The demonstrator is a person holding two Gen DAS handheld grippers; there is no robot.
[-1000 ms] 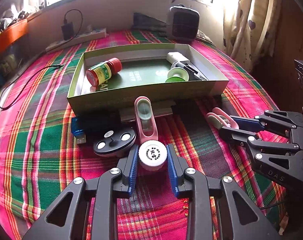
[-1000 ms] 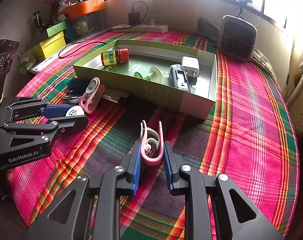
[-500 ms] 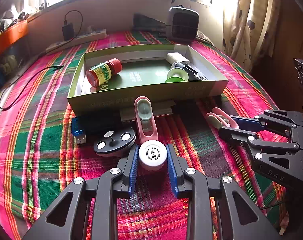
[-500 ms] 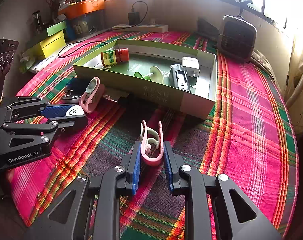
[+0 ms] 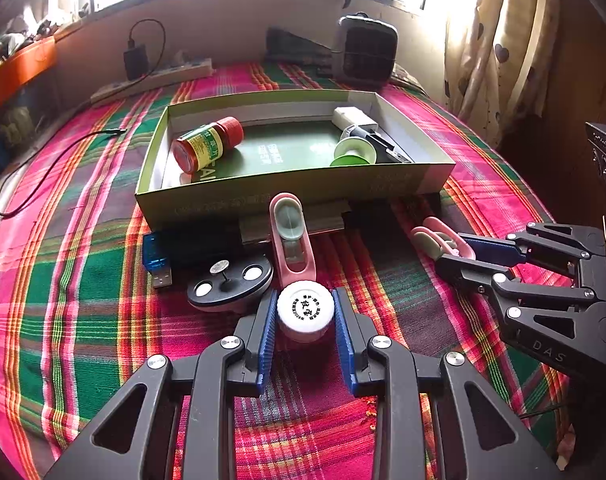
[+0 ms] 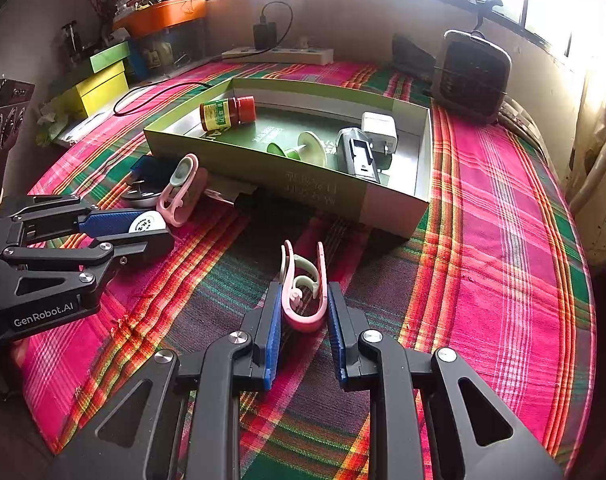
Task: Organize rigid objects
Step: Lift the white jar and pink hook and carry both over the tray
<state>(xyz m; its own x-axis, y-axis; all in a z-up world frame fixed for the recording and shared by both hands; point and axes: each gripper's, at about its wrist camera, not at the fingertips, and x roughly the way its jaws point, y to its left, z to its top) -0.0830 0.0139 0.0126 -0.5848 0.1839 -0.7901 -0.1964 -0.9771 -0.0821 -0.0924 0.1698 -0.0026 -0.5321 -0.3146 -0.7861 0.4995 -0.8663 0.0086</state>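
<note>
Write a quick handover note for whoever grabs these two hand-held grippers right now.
Left hand-held gripper: shut on the white round-capped bottle, on the plaid cloth.
Right hand-held gripper: shut on the pink plastic clip, also on the cloth.
Done: red-capped bottle, green spool, white charger and grey device lie in the green cardboard box.
Left: box both held items, then the second pink clip, black round disc and blue USB stick.

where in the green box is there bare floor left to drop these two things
Free: the box floor's middle, between the red-capped bottle and the green spool, and the near left corner in front of the bottle. Crowded: the right end, where spool, grey device and white charger bunch together.
</note>
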